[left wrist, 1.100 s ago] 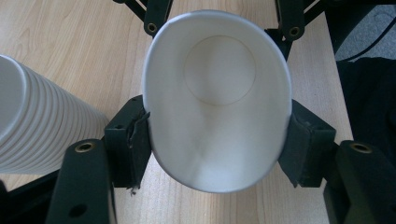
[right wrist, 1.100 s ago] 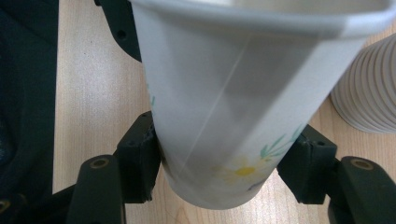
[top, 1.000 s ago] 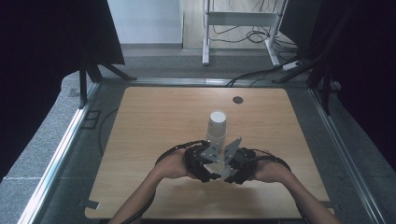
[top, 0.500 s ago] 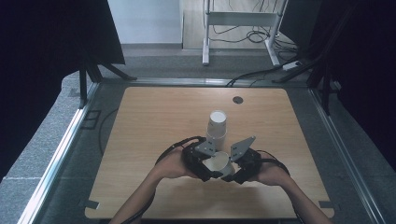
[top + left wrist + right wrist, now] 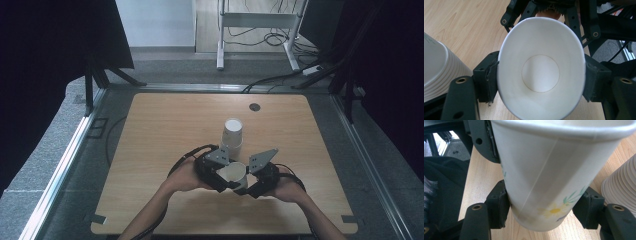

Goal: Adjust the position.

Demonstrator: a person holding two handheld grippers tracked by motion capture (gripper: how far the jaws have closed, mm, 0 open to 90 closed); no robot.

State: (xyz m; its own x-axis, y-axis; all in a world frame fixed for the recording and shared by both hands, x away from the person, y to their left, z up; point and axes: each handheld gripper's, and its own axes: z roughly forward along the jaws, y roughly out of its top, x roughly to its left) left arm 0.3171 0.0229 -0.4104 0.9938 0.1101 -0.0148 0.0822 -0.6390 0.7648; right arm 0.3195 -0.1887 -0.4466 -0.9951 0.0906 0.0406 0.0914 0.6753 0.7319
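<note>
Since the earlier frames, the right hand-held gripper (image 5: pixel 242 182) is sitting a little further toward the lower right of the high view, its grey plate now tilted outward, and a single paper cup (image 5: pixel 234 173) is showing apart from the stack of cups (image 5: pixel 232 134) it was against. The left hand-held gripper's (image 5: pixel 225 181) jaws have just been closing, with that cup between them.

The counter (image 5: pixel 160 125) is taking up the middle of the high view, its far half and both side strips lying bare; a small dark disc (image 5: pixel 255 107) is sitting near the upper right edge. A metal rail (image 5: pixel 60 165) is running along the left edge and another along the right.

The stack of cups is standing upright just above centre, just beyond the two hand-held grippers. Both hands are meeting low in the frame, near the counter's near edge.

In the left gripper view the paper cup (image 5: pixel 541 72) is filling the centre, mouth toward the camera, squeezed oval by the pads on either side: clenched on it. In the right gripper view the same cup (image 5: pixel 549 177) is crossing the frame, daisy print at its base, with the right jaws gripping its narrow lower end.
</note>
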